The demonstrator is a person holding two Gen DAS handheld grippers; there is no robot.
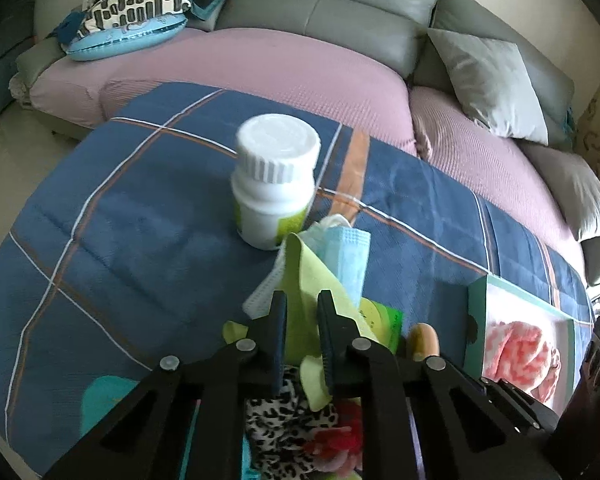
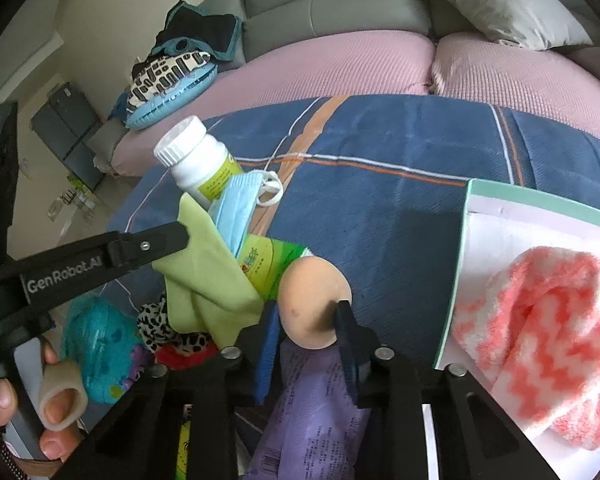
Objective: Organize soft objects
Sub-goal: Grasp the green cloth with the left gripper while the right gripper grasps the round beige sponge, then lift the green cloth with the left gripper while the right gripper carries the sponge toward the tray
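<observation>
The green cloth [image 1: 300, 280] lies draped over a heap of clutter on the blue plaid blanket [image 1: 140, 240], and in the left wrist view the left claw [image 1: 302, 302] is nipped narrow on a fold of it. A blue face mask [image 1: 348, 256] rests against the cloth and a white pill bottle [image 1: 274, 180] stands just beyond. Lifting could drag the mask along or tip the bottle.

In the right wrist view the right claw [image 2: 305, 310] grips a tan egg-shaped thing [image 2: 314, 304] beside a green packet [image 2: 270, 262]. It looks smooth and round, so it may squirt out. The white box [image 2: 480, 216] holding a pink-and-white fluffy cloth [image 2: 540, 328] sits near on the right.
</observation>
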